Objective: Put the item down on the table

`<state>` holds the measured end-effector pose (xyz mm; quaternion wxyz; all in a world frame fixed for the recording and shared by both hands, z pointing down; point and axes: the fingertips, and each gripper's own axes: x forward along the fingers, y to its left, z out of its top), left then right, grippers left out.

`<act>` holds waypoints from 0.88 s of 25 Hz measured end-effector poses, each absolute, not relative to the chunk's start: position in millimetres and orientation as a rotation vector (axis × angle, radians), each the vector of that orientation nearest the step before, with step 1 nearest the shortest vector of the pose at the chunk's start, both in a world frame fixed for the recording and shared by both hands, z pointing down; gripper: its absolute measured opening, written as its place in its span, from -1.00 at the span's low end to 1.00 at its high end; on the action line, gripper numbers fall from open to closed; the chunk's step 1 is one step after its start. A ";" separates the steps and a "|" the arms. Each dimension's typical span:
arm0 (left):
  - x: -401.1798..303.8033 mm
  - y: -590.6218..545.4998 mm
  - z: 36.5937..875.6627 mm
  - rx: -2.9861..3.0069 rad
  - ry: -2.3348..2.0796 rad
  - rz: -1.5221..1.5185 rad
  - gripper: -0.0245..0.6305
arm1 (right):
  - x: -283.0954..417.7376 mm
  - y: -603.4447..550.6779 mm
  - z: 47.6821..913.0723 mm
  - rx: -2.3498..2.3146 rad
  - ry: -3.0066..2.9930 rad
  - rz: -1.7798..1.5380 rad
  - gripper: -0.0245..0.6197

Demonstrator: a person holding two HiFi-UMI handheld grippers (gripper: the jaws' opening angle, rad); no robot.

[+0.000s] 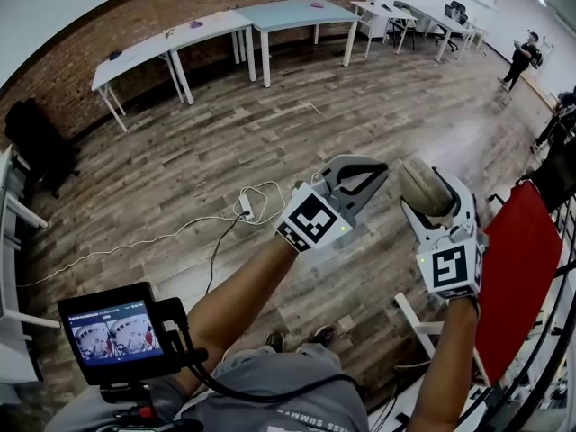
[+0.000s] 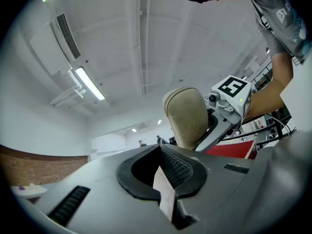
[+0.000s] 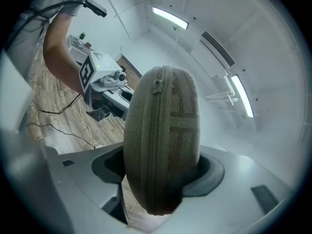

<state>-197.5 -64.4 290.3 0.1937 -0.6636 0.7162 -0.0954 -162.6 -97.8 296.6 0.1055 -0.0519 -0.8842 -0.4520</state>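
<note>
A beige oval zippered pouch (image 1: pixel 425 187) stands up between the jaws of my right gripper (image 1: pixel 434 210), which is shut on it. Both grippers are held in the air above the wooden floor. In the right gripper view the pouch (image 3: pixel 163 135) fills the middle, zipper edge facing the camera, clamped by the right gripper (image 3: pixel 161 182). My left gripper (image 1: pixel 358 180) hovers just left of the pouch, jaws together with nothing held. The left gripper view looks up at the ceiling over the left gripper (image 2: pixel 163 179), with the pouch (image 2: pixel 187 116) close ahead. No table surface lies under the pouch.
Several white tables (image 1: pixel 216 30) line the brick wall far ahead. A red panel (image 1: pixel 517 268) on a white frame stands close at the right. A white cable (image 1: pixel 247 207) lies on the floor below. A small monitor (image 1: pixel 117 331) sits at lower left. A person (image 1: pixel 522 57) stands far right.
</note>
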 end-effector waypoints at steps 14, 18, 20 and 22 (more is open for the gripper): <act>-245.3 -134.3 299.6 -1.815 2.082 -0.319 -0.91 | -218.7 -170.5 308.4 -0.267 -2.631 -1.320 -0.07; -254.1 -156.7 302.2 -1.796 2.095 -0.329 -0.91 | -228.1 -191.6 311.1 -0.281 -2.643 -1.322 -0.07; -255.2 -169.0 301.4 -1.787 2.096 -0.333 -0.91 | -230.0 -202.9 310.3 -0.287 -2.647 -1.330 -0.07; -257.0 -178.8 299.7 -1.777 2.101 -0.333 -0.91 | -231.8 -211.8 309.1 -0.303 -2.648 -1.341 -0.07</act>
